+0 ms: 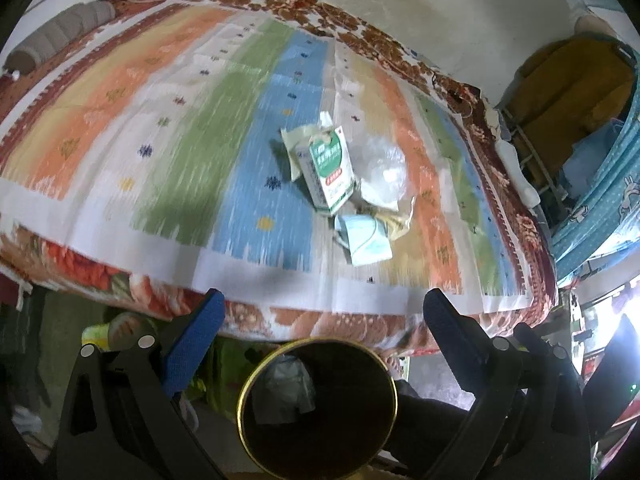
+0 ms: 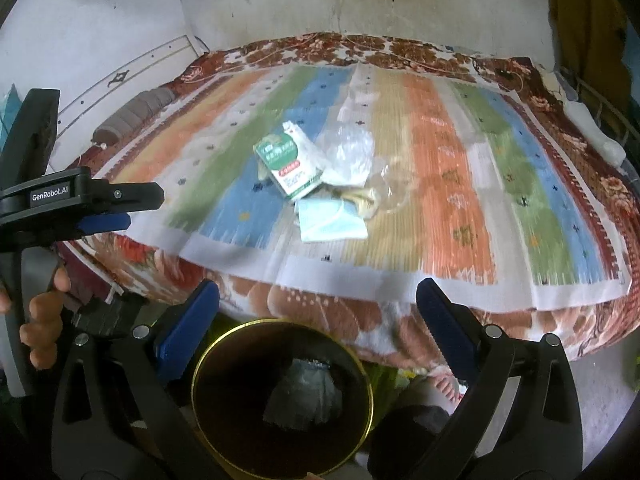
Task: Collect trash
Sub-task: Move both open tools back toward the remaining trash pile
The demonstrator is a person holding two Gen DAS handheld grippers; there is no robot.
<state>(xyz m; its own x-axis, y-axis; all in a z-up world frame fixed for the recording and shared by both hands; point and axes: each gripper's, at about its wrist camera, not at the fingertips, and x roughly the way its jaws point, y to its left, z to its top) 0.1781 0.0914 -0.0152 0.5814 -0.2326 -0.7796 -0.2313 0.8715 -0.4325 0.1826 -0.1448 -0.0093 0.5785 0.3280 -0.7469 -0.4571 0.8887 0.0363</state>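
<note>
Through your left wrist camera, your left gripper (image 1: 320, 312) has its blue-padded jaws spread wide, pinching nothing. Just below and between the fingers sits a dark bin with a gold rim (image 1: 244, 384), and a crumpled clear wrapper (image 1: 290, 388) lies inside it. Ahead of the claw, well past the fingertips, the trash pile rests on the striped blanket (image 1: 180, 140): a green-and-white carton (image 1: 330, 172) lies tilted, a crumpled clear plastic bag (image 1: 384, 174) touches its right side, and a pale blue face mask (image 1: 366, 242) lies nearest to you, just in front of the carton. A yellowish scrap (image 1: 394, 220) peeks out between mask and bag.

Through your right wrist camera, your right gripper (image 2: 318, 306) is likewise spread wide and empty, hovering above the same bin (image 2: 200, 360) with the wrapper (image 2: 304, 398) in its bottom. Ahead of the fingers lie the carton (image 2: 292, 168), the plastic bag (image 2: 352, 156) to its right, and the face mask (image 2: 332, 220) closest to the claw. Far to the left of this claw you see your left gripper (image 2: 120, 208) from the side, its fingers pointing toward the blanket (image 2: 452, 184), with your left hand (image 2: 40, 316) wrapped around its handle.
</note>
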